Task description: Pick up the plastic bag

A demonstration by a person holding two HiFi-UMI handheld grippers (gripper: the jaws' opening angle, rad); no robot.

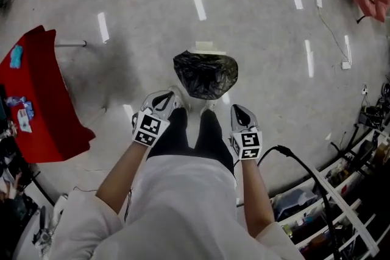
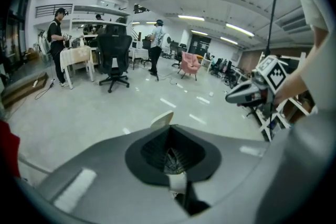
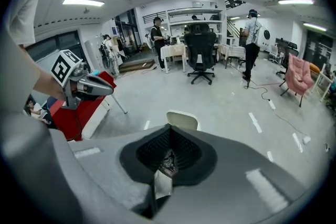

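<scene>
Reaching toward the bag [image 1: 205, 73] is judged the step in hand: it stands black and crumpled on the floor [image 1: 262, 33], not yet gripped. The left gripper [image 1: 167, 100] is held just beside the bag's near left edge, the right gripper [image 1: 239, 111] near its right; both jaw pairs are closed on nothing. Next, jaws must be opened and the bag's rim pinched

The person wears a white shirt [image 1: 183, 210] with short, wide sleeves and black trousers [image 1: 194, 140]. The left gripper [image 1: 173, 94] and the right gripper [image 1: 237, 109] have smooth shells in light grey and black. Each one carries a cube with black-and-white square markers. A thick black cable [image 1: 301, 161] starts beside the cube of the right gripper.
</scene>
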